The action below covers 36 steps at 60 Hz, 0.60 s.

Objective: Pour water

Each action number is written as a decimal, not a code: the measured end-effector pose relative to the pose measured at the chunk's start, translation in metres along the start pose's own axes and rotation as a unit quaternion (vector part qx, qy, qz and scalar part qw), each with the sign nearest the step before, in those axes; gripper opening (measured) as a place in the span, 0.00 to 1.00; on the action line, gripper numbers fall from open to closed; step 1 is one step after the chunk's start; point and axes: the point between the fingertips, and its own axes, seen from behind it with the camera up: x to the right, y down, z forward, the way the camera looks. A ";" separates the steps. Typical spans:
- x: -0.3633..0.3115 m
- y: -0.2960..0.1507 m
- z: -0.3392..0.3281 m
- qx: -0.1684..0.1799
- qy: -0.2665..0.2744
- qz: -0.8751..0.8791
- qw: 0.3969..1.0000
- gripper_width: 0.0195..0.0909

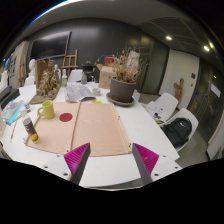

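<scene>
My gripper (112, 160) is open above the near edge of a white table (150, 125), with nothing between its magenta-padded fingers (77, 160). Beyond the fingers lies a tan mat (95, 128). On the mat's far left part stands a green cup (46, 109), and a small red round coaster (66, 117) lies beside it. A small upright bottle (30, 128) with a dark body stands at the mat's left edge. All of these are well ahead of the fingers and to their left.
A large potted plant (122, 90) stands at the table's far side. Papers (80, 93) and a clear bottle-like item (13, 110) lie to the left. White chairs (165, 104) and a black bag (178, 131) are to the right of the table.
</scene>
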 end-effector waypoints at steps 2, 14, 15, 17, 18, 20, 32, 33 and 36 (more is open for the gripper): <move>-0.005 0.000 -0.001 -0.001 -0.006 -0.002 1.000 0.93; -0.087 0.014 -0.009 -0.004 -0.059 -0.012 0.998 0.94; -0.097 0.016 -0.010 -0.004 -0.066 -0.012 0.998 0.93; -0.117 0.019 -0.013 -0.005 -0.078 -0.012 0.997 0.93; -0.127 0.020 -0.014 -0.005 -0.085 -0.012 0.996 0.94; -0.148 0.023 -0.016 -0.005 -0.098 -0.014 0.995 0.93; -0.275 0.023 -0.022 0.027 -0.168 -0.026 0.985 0.93; -0.286 0.022 -0.021 0.029 -0.175 -0.025 0.984 0.94; -0.314 0.019 -0.015 0.037 -0.190 -0.023 0.981 0.94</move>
